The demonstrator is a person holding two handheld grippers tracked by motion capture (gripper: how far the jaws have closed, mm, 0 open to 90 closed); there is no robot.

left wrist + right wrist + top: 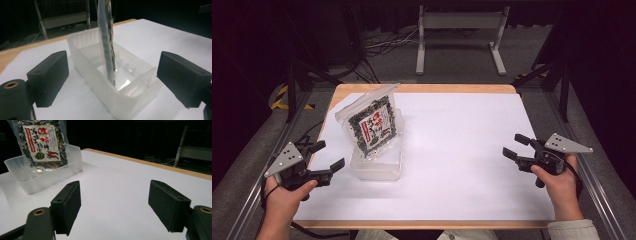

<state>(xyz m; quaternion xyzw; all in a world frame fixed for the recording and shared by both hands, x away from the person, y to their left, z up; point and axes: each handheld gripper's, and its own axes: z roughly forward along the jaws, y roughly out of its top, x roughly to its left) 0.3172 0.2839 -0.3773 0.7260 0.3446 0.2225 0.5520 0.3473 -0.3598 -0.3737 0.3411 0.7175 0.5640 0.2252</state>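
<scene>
Jaws of both the left gripper (330,156) and right gripper (515,146) stand apart and empty, the snack packet (372,125) upright in its clear plastic tub (377,167) just ahead of the left jaws, so either a lift-out comes next or the packing is already done.

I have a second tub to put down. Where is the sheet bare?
Widest bare patch: between the tub and the right hand-held gripper, running to the table's far edge. Also bare along the near edge, between the hands. Crowded at left, where the packet stands in the tub, near the left hand-held gripper.

Tray (377,167) with upright packet (372,125) blocks left; right open.
</scene>
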